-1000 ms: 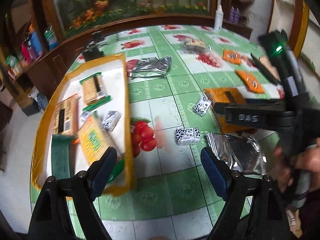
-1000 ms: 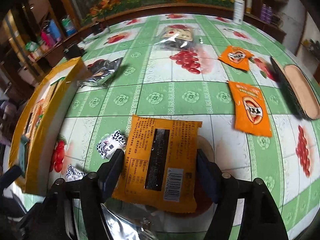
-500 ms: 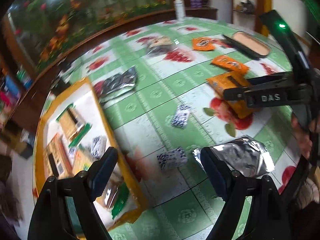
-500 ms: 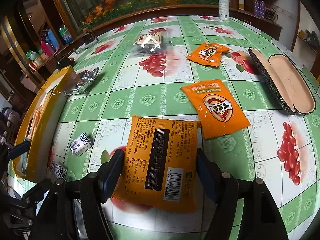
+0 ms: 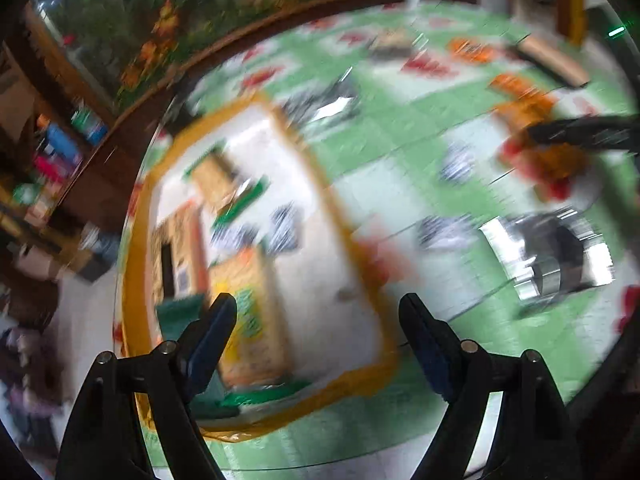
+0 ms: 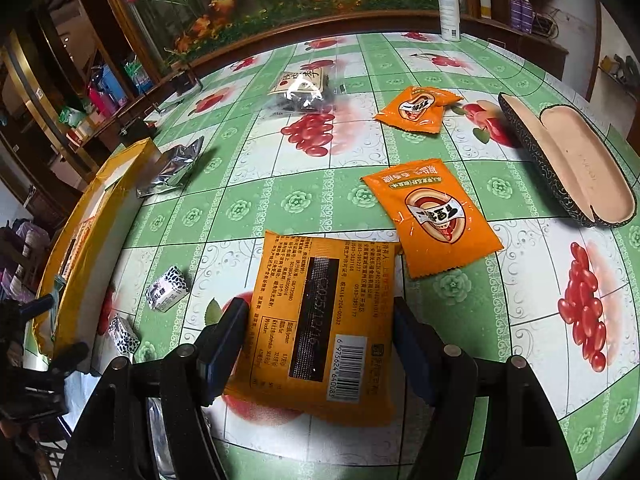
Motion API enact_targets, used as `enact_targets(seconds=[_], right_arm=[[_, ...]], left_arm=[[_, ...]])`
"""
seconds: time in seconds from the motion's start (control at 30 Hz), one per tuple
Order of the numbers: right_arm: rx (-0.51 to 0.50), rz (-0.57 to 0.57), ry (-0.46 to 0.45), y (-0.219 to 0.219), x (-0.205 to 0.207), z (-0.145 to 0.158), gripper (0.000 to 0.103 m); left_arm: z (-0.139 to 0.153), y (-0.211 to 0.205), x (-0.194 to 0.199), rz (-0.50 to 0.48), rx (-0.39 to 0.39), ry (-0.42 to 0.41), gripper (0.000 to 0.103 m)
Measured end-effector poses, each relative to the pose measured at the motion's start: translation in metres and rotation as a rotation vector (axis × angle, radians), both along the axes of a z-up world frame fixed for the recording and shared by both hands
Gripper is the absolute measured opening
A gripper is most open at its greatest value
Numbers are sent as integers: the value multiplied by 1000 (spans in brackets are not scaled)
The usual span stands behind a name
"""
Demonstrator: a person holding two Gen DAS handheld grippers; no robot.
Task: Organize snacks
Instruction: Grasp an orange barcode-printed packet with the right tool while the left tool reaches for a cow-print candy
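A large orange snack bag [image 6: 320, 320] lies back-side up on the table, between the open fingers of my right gripper [image 6: 318, 334]; the pads flank it, contact unclear. My left gripper [image 5: 318, 326] is open and empty over the near end of the yellow-rimmed tray [image 5: 344, 380], which holds several snack packs [image 5: 248, 316]. The left wrist view is motion-blurred. Loose on the table: two black-and-white candies [image 6: 167, 289], two smaller orange packets [image 6: 434, 222], a silver foil bag [image 5: 548, 254], another silver pouch [image 6: 172, 166], a clear bag of dark snacks [image 6: 302, 88].
An open glasses case [image 6: 568, 162] lies at the right edge of the table. A white spray bottle [image 6: 449, 8] stands at the far rim. Shelves with bottles [image 6: 102, 88] stand to the left beyond the table. The tray's wall [image 6: 86, 216] is at left.
My left gripper has swung back left over the tray, blurring its view. My right gripper has hardly moved around the big orange bag; its view has tilted, showing more of the far table.
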State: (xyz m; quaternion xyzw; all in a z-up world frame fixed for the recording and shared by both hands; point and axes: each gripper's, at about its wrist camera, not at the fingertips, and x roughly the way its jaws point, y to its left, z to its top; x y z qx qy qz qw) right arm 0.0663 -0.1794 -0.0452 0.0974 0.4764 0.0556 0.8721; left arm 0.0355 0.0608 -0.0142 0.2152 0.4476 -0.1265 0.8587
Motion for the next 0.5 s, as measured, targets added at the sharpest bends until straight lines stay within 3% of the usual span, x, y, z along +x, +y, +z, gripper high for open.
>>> enact_targets(seconds=[0.1, 0.23, 0.3, 0.33, 0.37, 0.43, 0.5], right_arm=[[1, -1, 0, 0, 0, 0, 75], [7, 0, -2, -1, 0, 0, 75], [13, 3, -2, -2, -1, 0, 75], [16, 5, -3, -2, -1, 0, 75], [20, 7, -4, -3, -1, 0, 75], [25, 13, -6, -3, -1, 0, 75], [27, 16, -7, -4, -1, 0, 75]], left_arm=[[19, -20, -10, -111, -64, -45, 83], [6, -47, 1, -206, -25, 0, 83], [-9, -49, 17, -209, -46, 71, 68], [-16, -49, 24, -204, -60, 108, 51], [-21, -50, 28, -201, -71, 135, 43], [-22, -47, 33, -214, -131, 160, 42], [-26, -49, 35, -220, -99, 154, 41]])
